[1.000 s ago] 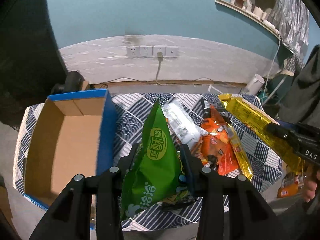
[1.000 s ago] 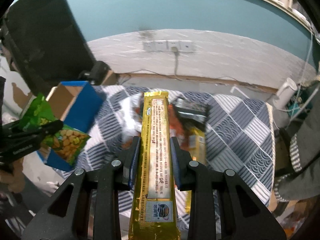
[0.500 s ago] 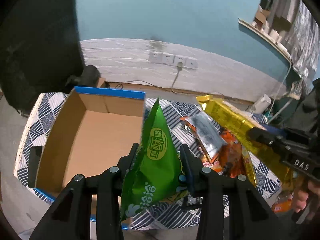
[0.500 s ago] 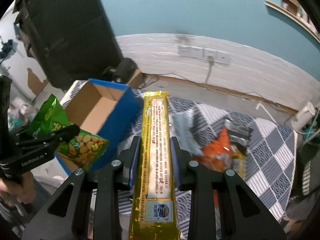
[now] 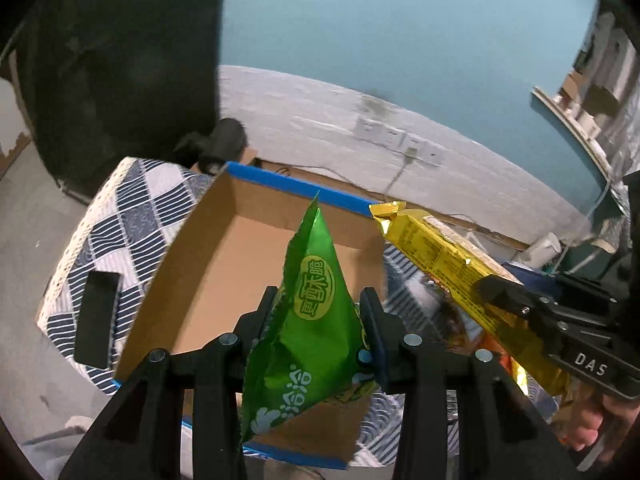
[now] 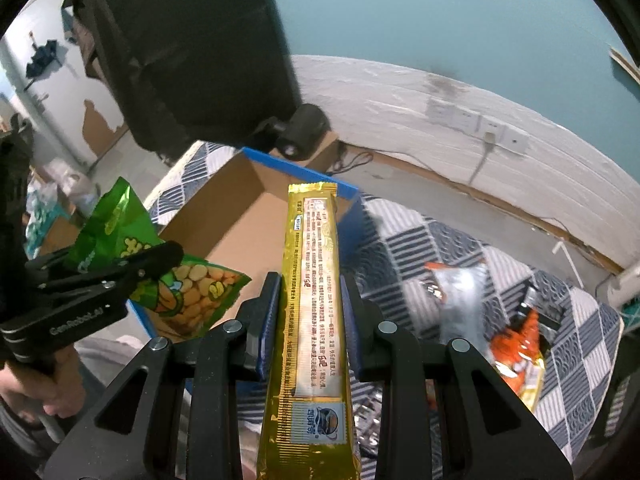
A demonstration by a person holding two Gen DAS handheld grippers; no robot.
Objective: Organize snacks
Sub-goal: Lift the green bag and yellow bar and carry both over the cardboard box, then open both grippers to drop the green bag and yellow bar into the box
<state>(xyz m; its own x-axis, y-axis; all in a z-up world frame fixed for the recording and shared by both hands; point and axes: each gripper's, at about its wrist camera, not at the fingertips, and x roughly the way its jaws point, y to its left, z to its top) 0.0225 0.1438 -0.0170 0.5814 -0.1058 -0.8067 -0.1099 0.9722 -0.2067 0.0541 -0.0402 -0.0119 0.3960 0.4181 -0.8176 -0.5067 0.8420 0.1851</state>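
1. The left hand-held gripper (image 5: 320, 320) is clenched on a green snack bag (image 5: 310, 320), its two pads pressing the bag's sides at the lower centre of the left wrist view.
2. The green snack bag points upward in the frame, its sealed tip over the open cardboard box (image 5: 256, 264), which fills the middle of that view.
3. The box has brown inner walls and blue outer edges; what shows of its floor is bare, and it sits on a tabletop (image 5: 132, 216) covered with a blue-and-white patterned cloth.
4. The right hand-held gripper (image 6: 306, 316) is clenched on a long yellow snack packet (image 6: 310, 300), which runs from the bottom centre of the right wrist view up to the box's far blue rim.
5. In the left wrist view the same packet crosses the right side of the frame, its upper end at the box's far right corner.
6. An orange snack packet (image 6: 520, 344) and a clear-wrapped snack (image 6: 460, 300) lie on the cloth at the right of the right wrist view, apart from the box.
7. A flat black object (image 5: 96, 320) lies on the cloth at the left of the left wrist view, beside the box.
8. A person's hand (image 6: 28, 384) grips the left gripper's handle at the lower left of the right wrist view.
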